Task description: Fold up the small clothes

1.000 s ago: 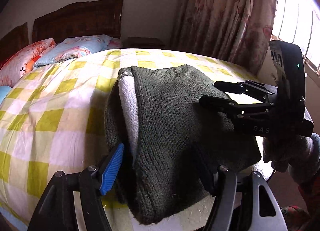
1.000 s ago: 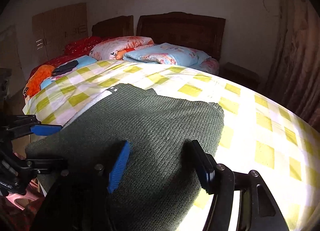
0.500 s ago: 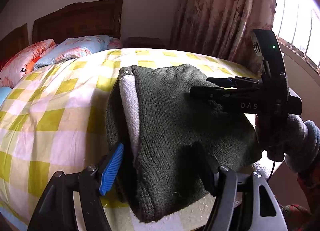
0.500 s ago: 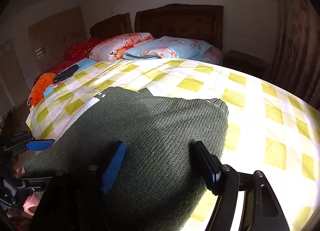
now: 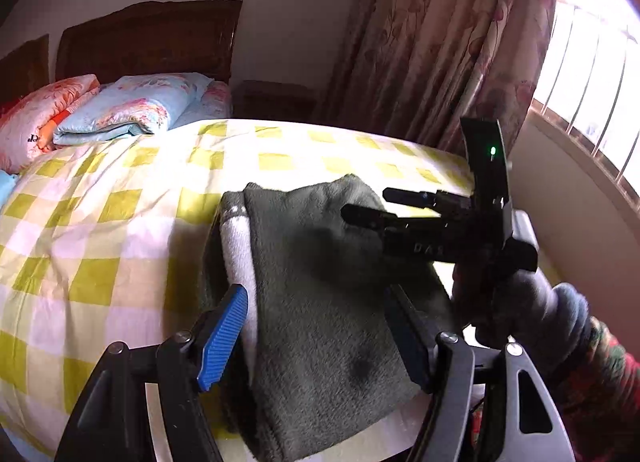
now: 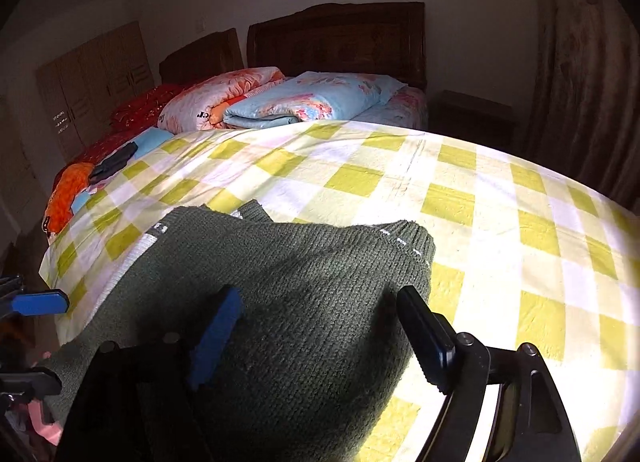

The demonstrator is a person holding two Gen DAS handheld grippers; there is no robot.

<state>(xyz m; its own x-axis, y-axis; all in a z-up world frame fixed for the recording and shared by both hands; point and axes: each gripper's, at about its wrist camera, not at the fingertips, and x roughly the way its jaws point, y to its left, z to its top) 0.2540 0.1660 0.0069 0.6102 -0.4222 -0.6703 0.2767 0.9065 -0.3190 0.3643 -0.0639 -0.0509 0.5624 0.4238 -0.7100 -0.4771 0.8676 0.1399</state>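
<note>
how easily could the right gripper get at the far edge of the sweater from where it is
Probably yes. The right gripper is open above the sweater, and the far edge lies just ahead on the bed with nothing on it. The left gripper sits off to the other side.

Left gripper: black frame, ribbed blue finger pads, silver screws. Right gripper: same build, green indicator light, lettering possibly "DAS". Grey-gloved hand, red patterned sleeve.

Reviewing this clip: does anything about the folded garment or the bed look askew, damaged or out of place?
One thing: the dark green knit sweater lies folded at the very edge of the checked bedspread, its near end drooping over the side. Both grippers are open above it, left gripper and right gripper. No damage shows.
</note>
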